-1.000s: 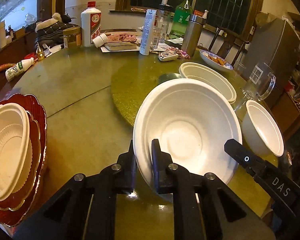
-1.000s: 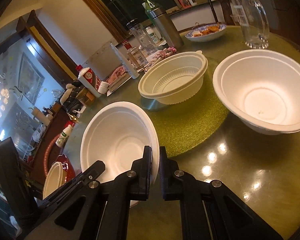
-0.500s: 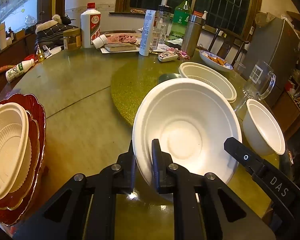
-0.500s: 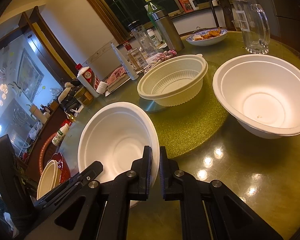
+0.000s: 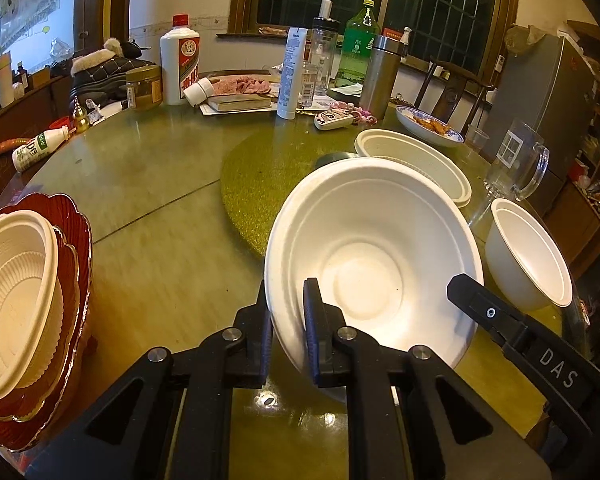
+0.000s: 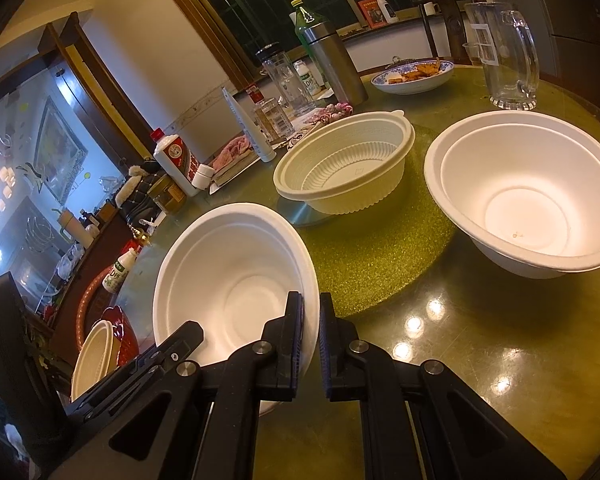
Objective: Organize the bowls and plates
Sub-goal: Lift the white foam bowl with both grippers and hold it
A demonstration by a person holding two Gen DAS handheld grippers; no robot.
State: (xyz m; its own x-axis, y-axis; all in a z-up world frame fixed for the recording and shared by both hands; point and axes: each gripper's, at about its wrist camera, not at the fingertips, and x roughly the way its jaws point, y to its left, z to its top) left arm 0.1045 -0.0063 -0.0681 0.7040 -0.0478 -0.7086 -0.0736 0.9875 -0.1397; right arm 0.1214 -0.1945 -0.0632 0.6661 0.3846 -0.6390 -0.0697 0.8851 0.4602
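The round green glass-topped table (image 5: 148,240) was crowded at its far side with bottles and jars. In front of me, both grippers held the same wide white foam bowl (image 5: 374,264), tilted above the table. My left gripper (image 5: 286,336) pinched its near rim between narrow jaws, and my right gripper (image 6: 310,344) clamped the rim from the other side. A cream ribbed plastic bowl (image 5: 14,300) sat on stacked red scalloped plates (image 5: 74,248) at the left edge.

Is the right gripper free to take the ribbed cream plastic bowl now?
Probably not: the right gripper is shut on the white foam bowl. The ribbed cream plastic bowl itself stands uncovered.
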